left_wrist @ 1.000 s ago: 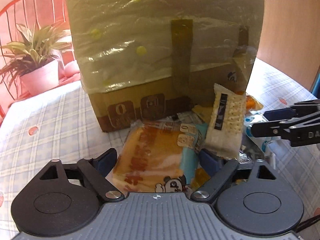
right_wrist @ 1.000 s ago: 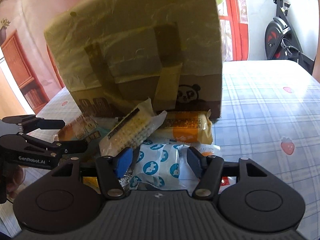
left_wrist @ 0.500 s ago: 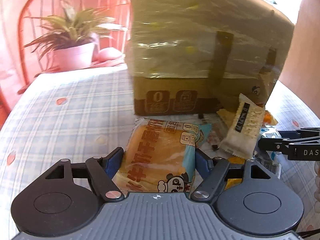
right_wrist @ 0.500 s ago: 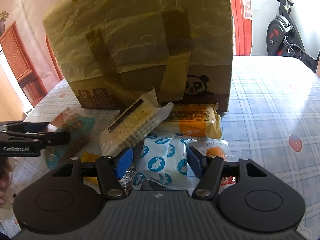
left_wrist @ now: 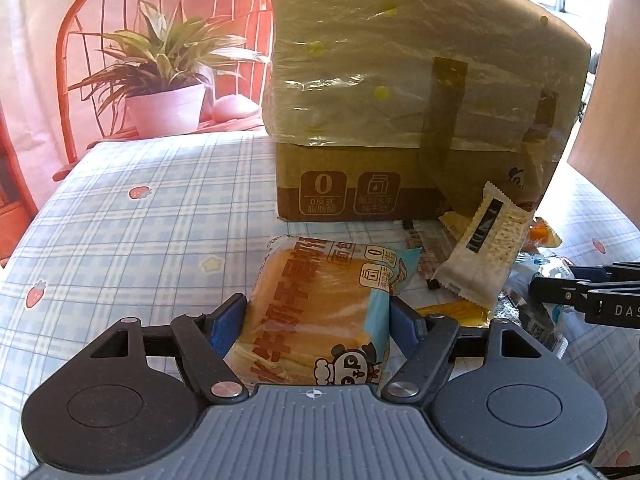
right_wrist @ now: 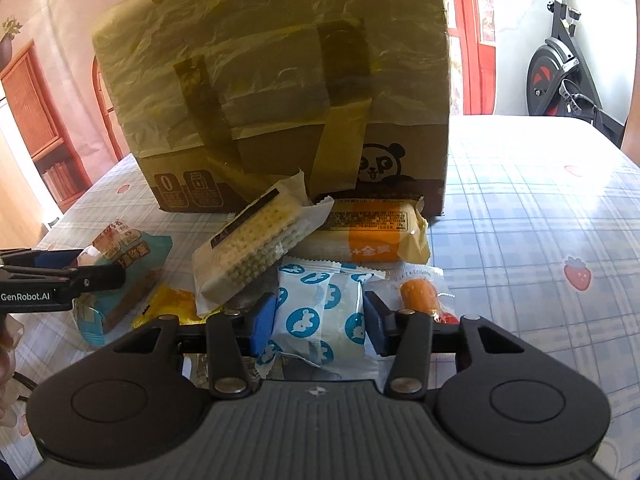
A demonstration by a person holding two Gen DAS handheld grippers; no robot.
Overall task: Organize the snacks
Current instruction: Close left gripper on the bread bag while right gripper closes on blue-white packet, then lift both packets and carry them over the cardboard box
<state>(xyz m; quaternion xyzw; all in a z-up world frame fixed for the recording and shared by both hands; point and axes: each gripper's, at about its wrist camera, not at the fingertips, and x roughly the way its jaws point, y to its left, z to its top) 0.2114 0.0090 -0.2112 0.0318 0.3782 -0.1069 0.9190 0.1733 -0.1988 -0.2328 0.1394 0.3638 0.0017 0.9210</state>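
My left hand-held gripper (left_wrist: 318, 316) is clamped on the bread packet (left_wrist: 320, 320), an orange-and-pale-blue wrapper with a little panda printed near my end of it; both blue pads press against its sides, and its far end rests on the checked tabletop (left_wrist: 140, 220). My right hand-held gripper (right_wrist: 320, 322) sits around the white packet with blue mouse roundels (right_wrist: 320, 312), one pad on each side of it, close to the wrapper, but I cannot tell whether they actually pinch it. That packet lies at the near edge of the snack heap in front of the tall cardboard box (right_wrist: 280, 92), which is wrapped in yellowish film and taped. Leaning over the heap, tilted up toward the box, is the cracker pack (right_wrist: 256, 248), and behind it, right against the foot of the box, lies a flat orange-and-cream packet (right_wrist: 372, 236). Just right of my right-hand pads is a small clear wrapper with an orange snack (right_wrist: 418, 294) inside. A yellow wrapper (right_wrist: 172, 304) peeks out between the crackers and the bread. In the left view a potted plant (left_wrist: 164, 80) stands beyond the far edge of the tabletop, with a red chair back (left_wrist: 100, 8) behind it.
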